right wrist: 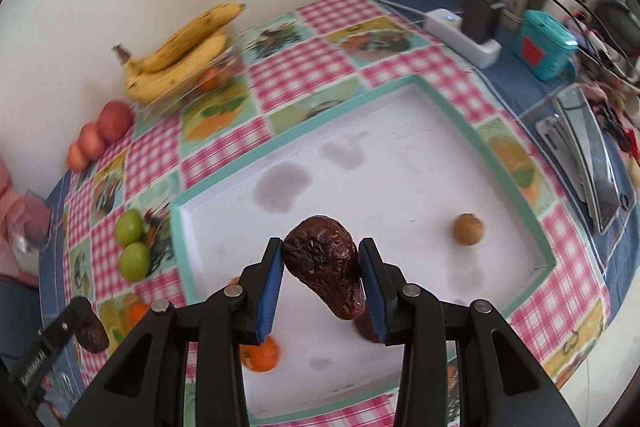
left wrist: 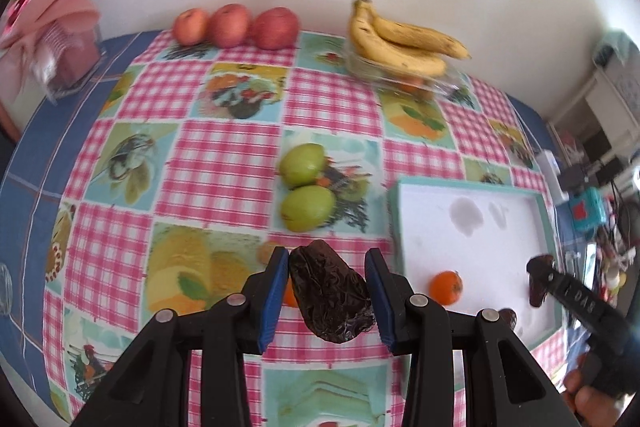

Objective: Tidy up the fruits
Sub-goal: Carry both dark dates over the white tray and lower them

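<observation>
Checkered desk (left wrist: 224,163) by white wall | left tool (left wrist: 327,291) pinches 1 wrinkled date (left wrist: 330,297) above cloth | right tool (right wrist: 321,287) pinches another date (right wrist: 326,267) over white tray (right wrist: 400,163)

Your right gripper's (right wrist: 321,291) fingers hide most of a dark fruit (right wrist: 366,327) and part of the small orange (right wrist: 262,353); the bananas (right wrist: 180,55) look blurred

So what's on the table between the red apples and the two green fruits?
Nothing, only bare tablecloth between the apples and green fruits, in the left wrist view.
</observation>
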The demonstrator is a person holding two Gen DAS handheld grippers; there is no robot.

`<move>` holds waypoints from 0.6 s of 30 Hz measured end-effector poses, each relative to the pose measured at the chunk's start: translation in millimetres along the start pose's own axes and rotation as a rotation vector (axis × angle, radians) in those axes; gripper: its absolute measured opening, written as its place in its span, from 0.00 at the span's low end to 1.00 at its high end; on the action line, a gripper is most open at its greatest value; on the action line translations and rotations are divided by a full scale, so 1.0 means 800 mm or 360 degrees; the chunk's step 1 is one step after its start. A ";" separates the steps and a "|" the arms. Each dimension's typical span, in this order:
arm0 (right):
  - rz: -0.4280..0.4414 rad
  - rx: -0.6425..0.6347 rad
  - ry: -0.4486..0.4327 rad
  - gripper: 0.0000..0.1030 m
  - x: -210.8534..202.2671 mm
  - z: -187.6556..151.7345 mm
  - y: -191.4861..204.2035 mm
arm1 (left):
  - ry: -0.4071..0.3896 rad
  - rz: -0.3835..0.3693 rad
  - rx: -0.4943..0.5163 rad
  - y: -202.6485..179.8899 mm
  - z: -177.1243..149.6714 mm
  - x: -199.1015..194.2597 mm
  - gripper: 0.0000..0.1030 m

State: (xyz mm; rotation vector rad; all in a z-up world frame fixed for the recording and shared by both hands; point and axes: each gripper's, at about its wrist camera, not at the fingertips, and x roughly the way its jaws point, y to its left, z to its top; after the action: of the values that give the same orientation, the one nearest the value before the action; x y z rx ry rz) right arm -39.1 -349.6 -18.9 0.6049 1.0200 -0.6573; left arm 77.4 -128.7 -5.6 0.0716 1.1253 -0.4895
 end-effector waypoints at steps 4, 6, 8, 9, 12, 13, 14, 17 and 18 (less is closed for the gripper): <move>-0.0012 0.0057 -0.0010 0.39 0.000 0.005 -0.018 | 0.0032 -0.0077 0.0064 -0.028 -0.003 0.012 0.40; -0.0020 0.0063 -0.0011 0.39 0.002 0.006 -0.021 | 0.0045 -0.0095 0.0086 -0.040 -0.004 0.020 0.40; -0.0031 0.0064 -0.0014 0.39 0.004 0.008 -0.024 | 0.0052 -0.0103 0.0118 -0.052 -0.003 0.029 0.40; -0.0033 0.0066 -0.0016 0.39 0.006 0.008 -0.025 | 0.0050 -0.0104 0.0125 -0.056 -0.002 0.031 0.40; -0.0027 0.0074 -0.0014 0.39 0.016 0.011 -0.030 | 0.0024 -0.0127 0.0173 -0.070 0.001 0.046 0.40; -0.0023 0.0078 -0.0005 0.39 0.022 0.012 -0.031 | 0.0015 -0.0141 0.0193 -0.076 0.002 0.053 0.40; -0.0022 0.0083 0.0002 0.39 0.027 0.012 -0.031 | 0.0010 -0.0152 0.0212 -0.082 0.003 0.059 0.40; -0.0035 0.0084 0.0017 0.39 0.040 0.013 -0.033 | -0.0023 -0.0190 0.0256 -0.095 0.005 0.072 0.40; -0.0042 0.0086 0.0018 0.39 0.043 0.014 -0.034 | -0.0029 -0.0183 0.0277 -0.099 0.005 0.077 0.40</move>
State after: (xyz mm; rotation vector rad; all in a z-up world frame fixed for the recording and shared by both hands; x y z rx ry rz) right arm -40.0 -383.0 -49.9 0.6440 1.0246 -0.7072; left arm 69.0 -221.8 -42.6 0.1542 1.0709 -0.6892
